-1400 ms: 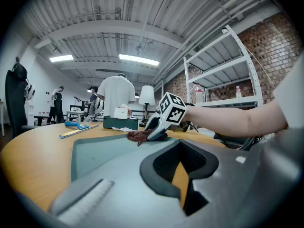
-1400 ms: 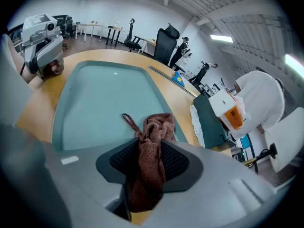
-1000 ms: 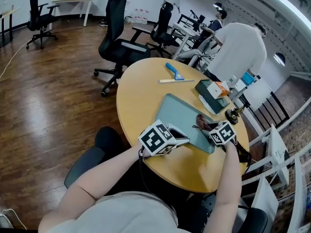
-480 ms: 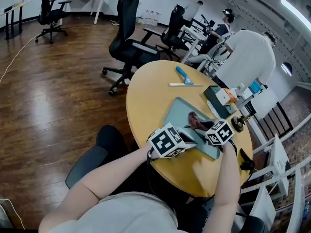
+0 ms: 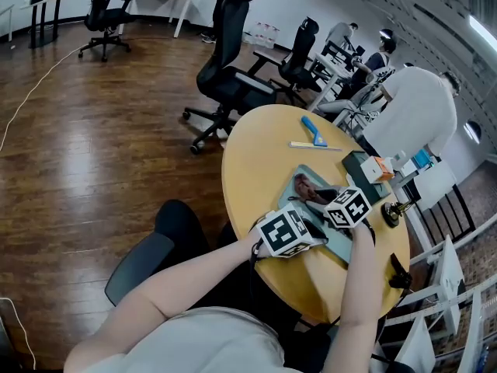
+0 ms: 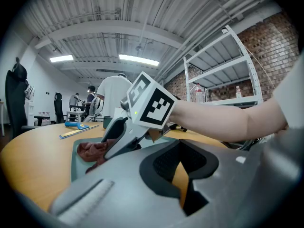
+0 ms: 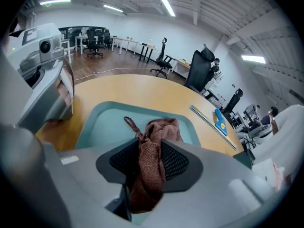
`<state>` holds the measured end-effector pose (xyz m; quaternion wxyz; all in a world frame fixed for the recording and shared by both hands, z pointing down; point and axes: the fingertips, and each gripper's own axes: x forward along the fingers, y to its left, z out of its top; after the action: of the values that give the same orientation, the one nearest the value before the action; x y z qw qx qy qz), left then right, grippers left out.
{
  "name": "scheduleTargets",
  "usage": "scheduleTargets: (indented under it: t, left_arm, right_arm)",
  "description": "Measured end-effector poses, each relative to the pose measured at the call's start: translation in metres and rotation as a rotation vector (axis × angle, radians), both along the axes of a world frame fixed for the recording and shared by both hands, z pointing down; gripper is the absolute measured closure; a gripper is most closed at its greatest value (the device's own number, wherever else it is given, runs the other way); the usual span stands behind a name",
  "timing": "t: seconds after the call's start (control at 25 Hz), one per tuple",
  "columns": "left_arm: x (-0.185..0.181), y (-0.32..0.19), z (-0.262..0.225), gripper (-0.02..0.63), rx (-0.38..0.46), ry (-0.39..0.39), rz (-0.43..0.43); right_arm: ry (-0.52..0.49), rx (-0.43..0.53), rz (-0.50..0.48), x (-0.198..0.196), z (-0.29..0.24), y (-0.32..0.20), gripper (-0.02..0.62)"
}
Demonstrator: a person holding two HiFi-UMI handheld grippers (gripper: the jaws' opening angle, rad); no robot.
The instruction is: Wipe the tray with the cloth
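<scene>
The brown cloth (image 7: 159,129) is pinched in the right tool (image 7: 152,152) and trails onto the teal tray (image 7: 102,118) on the desk (image 7: 142,87). The left tool (image 6: 183,177) is all but closed on nothing, beside the tray. Ungripped, the tray may be pushed along; the cloth could be dragged free. No writing can be read.

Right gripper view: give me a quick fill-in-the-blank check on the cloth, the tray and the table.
1. The right gripper is shut on the ___.
2. The free end of the cloth rests on the teal ___.
3. The tray sits on a wooden table whose top is ___ in shape.
Missing words: cloth; tray; round.
</scene>
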<state>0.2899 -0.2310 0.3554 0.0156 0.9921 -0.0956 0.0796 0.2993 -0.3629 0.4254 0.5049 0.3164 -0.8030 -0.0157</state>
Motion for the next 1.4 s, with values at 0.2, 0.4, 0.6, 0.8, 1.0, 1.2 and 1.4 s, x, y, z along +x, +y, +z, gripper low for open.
scheduleTargets:
  t: [0.2,0.4,0.6,0.8,1.0,1.2,1.4]
  left_arm:
    - [-0.001,0.001,-0.001,0.604,0.001,-0.002,-0.004]
    - [-0.001,0.001,-0.002,0.604,0.002,-0.003,-0.004]
    - [-0.003,0.001,-0.001,0.604,0.000,-0.001,-0.002]
    - [-0.005,0.003,-0.002,0.604,0.001,-0.002,-0.004]
    - [-0.008,0.004,-0.003,0.604,0.000,0.002,0.001]
    - [-0.013,0.005,-0.002,0.604,-0.002,0.006,0.005]
    - [-0.016,0.006,-0.004,0.604,-0.004,0.012,0.006]
  right_arm:
    - [-0.018,-0.014,-0.043,-0.021,-0.001,-0.003,0.449]
    - [-0.016,-0.020,-0.058,-0.027,-0.001,-0.002,0.449]
    - [-0.016,-0.024,-0.074,-0.028,-0.001,0.005,0.449]
    - [0.020,-0.025,-0.042,-0.007,-0.003,0.017,0.449]
    - [0.035,-0.025,0.025,0.026,-0.004,0.031,0.449]
    - [0.042,-0.020,0.099,0.058,-0.002,0.048,0.449]
    - [0.060,-0.020,0.185,0.095,-0.003,0.066,0.449]
